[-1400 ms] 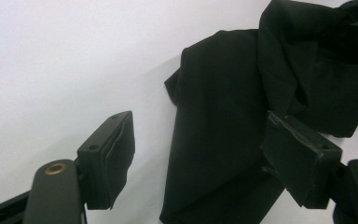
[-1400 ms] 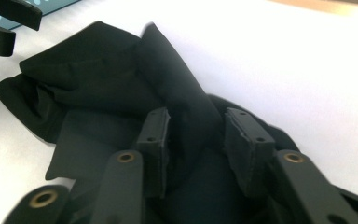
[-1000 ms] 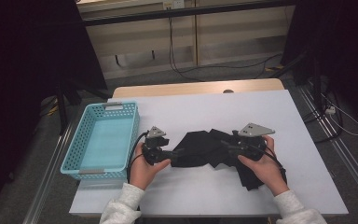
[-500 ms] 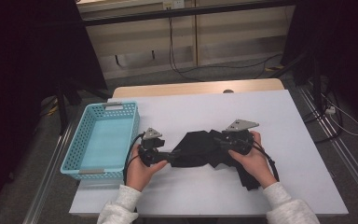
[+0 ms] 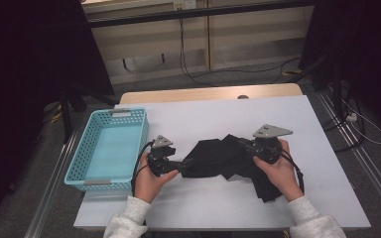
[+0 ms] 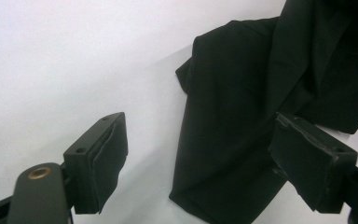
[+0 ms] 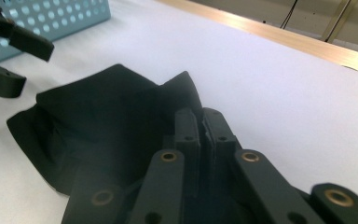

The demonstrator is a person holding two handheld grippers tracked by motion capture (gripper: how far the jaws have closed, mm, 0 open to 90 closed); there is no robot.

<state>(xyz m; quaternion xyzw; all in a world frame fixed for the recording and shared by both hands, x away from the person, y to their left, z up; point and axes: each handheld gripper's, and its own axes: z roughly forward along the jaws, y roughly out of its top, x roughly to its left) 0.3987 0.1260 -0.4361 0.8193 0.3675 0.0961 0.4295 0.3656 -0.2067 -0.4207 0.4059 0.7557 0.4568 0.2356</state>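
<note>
Step in hand, as I read it: taking hold of the crumpled black cloth garment (image 5: 228,159) at two spots so it can be lifted or spread, perhaps for the light-blue perforated plastic basket (image 5: 108,148) that sits just past the left gripper's outer side on the white tabletop (image 5: 218,114).

Right gripper (image 7: 204,122): jaws have just been closing and now stand together, pinching a raised fold of the black cloth between the pads. In the right gripper view the fabric bunches up directly ahead of and beneath the jaws; a peak of cloth stands just beyond the fingertips. Grip looks taken, though how deep the fold sits I cannot tell.

Left gripper (image 6: 200,154): jaws wide apart, clamped on nothing. In the left gripper view the near edge of the cloth lies between the two pads, closer to the far-side pad (image 6: 307,161), which overlaps the fabric's border; the other pad (image 6: 103,161) is over bare table. No pressing visible yet.

Next move, by judgement: left gripper needs to advance slightly onto the cloth edge and close, so both ends are secured. Risk: catching only a thin single layer, which could slip on lifting.
</note>
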